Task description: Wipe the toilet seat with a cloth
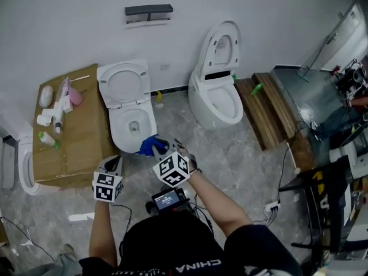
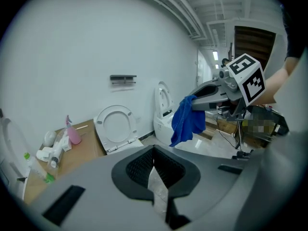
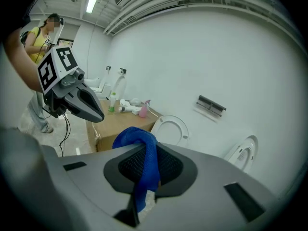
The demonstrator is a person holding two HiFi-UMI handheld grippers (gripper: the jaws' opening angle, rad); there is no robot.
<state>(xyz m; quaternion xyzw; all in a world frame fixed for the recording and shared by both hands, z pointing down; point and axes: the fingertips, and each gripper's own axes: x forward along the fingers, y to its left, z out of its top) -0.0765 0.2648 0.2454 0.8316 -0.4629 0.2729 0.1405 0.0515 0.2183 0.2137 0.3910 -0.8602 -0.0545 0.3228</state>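
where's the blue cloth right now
In the head view the blue cloth sits low centre, clamped in the right gripper's jaws, by the front of the left toilet.

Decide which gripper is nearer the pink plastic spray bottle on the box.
Left. The left gripper is below-right of the pink bottle; the right gripper, clamping blue cloth, lies farther right.

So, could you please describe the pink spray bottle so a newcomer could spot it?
Find the big cardboard box against the white wall. Near its wall-side edge sits the pink spray bottle, the only pink item among white bottles and tubes.
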